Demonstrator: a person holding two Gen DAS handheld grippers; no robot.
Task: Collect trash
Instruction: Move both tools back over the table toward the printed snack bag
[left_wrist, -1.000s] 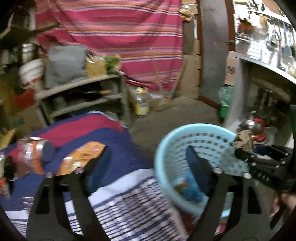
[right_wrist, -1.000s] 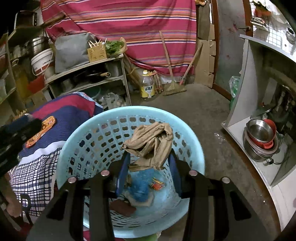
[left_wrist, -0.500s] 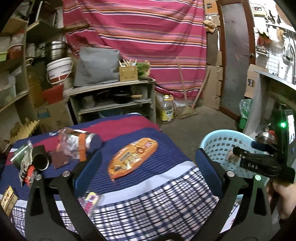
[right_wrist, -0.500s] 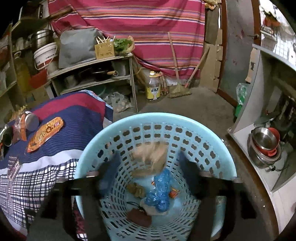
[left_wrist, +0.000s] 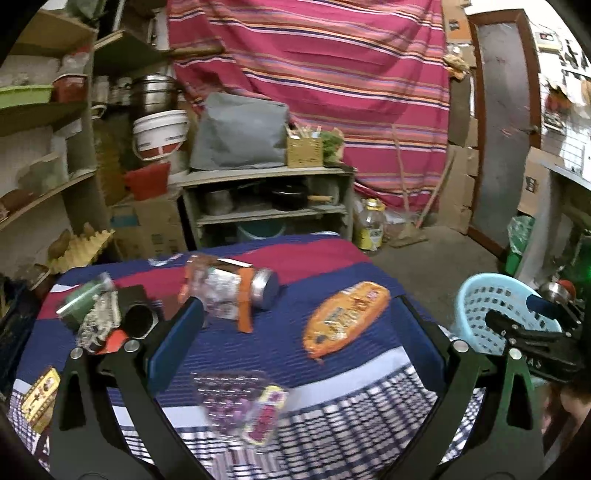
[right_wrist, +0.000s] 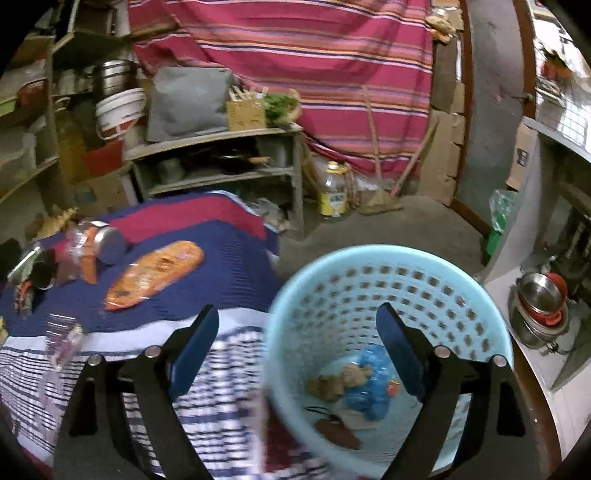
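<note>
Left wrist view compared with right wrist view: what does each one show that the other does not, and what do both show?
Only the left wrist view shows the yellow printed carton at the table's near-left edge and the right gripper over the basket. Only the right wrist view shows the basket's inside: crumpled blue plastic bag, brown paper wad, and the stacked steel bowls on the floor shelf. Both show the long orange snack packet, the light blue perforated plastic basket and the striped tablecloth.
</note>
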